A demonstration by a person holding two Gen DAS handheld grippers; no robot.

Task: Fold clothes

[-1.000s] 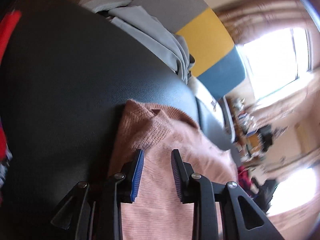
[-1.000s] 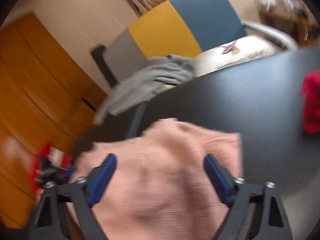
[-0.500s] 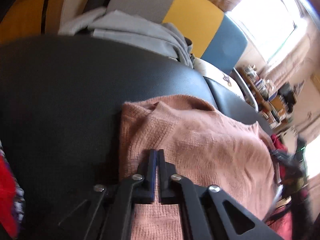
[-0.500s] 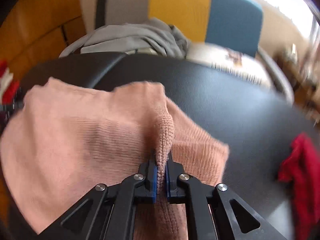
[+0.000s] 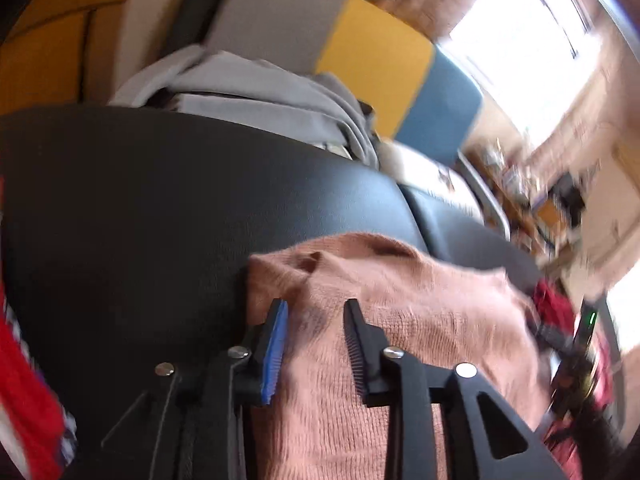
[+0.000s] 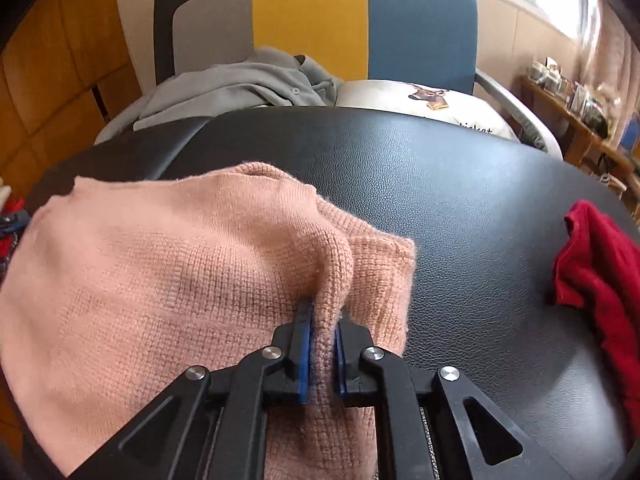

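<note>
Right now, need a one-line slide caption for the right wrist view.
Right gripper pinches a ridge of the pink knit sweater on the black table.

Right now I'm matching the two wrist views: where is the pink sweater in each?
Left wrist: pink sweater fills the lower centre and right, on the black table.
Right wrist: pink sweater fills the left and centre.
Shared landmark: the grey, yellow and blue chair back behind the table.

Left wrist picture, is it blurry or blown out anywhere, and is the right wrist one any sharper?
Left wrist view: the window is blown out white, and the right side smears with motion blur. Right wrist view: sharper, the pink sweater shows its knit clearly; both views bend at the edges from the fisheye.
</note>
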